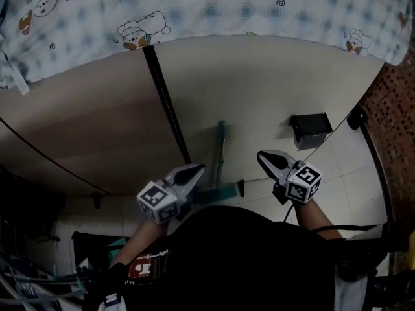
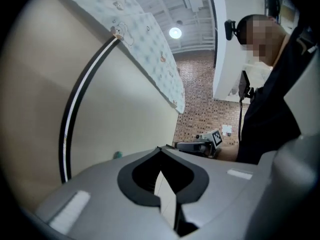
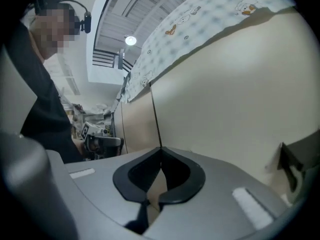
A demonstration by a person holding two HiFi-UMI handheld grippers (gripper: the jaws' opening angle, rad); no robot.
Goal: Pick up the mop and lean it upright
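At the foot of a beige wall (image 1: 259, 89), ahead of both sets of jaws and between them, the teal mop (image 1: 221, 149) stands with its handle against the panel and its flat head (image 1: 224, 192) on the floor tiles. Neither gripper touches it.

By the look of it the lean is either made or about to be adjusted, and the frames do not settle which. To do this step well, any fresh hold should begin with the jaws spread and then closed around the handle above the head. The head should sit a little out from the wall's base, so that the pole tips into the wall rather than away from it. If the hands are leaving, they should draw straight back, so that no jaw brushes the pole and slides it sideways along the smooth panel.

The left gripper (image 1: 193, 172), to the left of the handle, has its jaws pressed together tip to tip. Its own view (image 2: 160, 148) shows only wall and floor through the hollow behind the tips. The right gripper (image 1: 264, 157), to the right of the handle, is likewise closed tip to tip and empty (image 3: 161, 149). A black box (image 1: 310, 129) sits further right, beyond its jaws, and a bear-print cloth (image 1: 194, 5) hangs above both.
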